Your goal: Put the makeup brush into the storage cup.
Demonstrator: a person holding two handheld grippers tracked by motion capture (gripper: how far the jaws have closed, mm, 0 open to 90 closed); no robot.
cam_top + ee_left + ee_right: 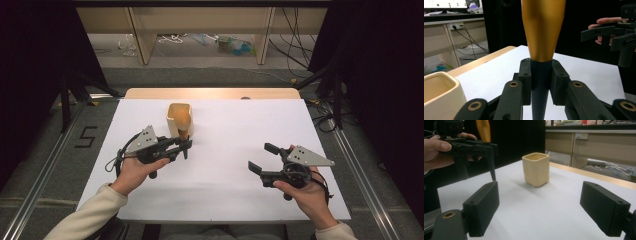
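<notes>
My left gripper (pixel 186 145) is shut on a pen-like tool (pixel 541 30) with an orange upper body and a dark tapered tip. The pads clamp the dark part just below the orange. The tool stands upright, and its tip (pixel 493 176) points down at the white table (pixel 225 175), close to it. A cream square cup (pixel 180 117) stands upright just behind the tool; it appears at the lower left in the left gripper view (pixel 439 92). My right gripper (pixel 261 157) hovers at the right with jaws wide open and nothing between them, facing the cup (pixel 535 168).
The white sheet covers the table, with a wooden strip (pixel 210 93) at its far edge. Cables and clutter (pixel 235 46) lie on the floor beyond. Dark curtains flank both sides. Bare white surface lies between the two grippers.
</notes>
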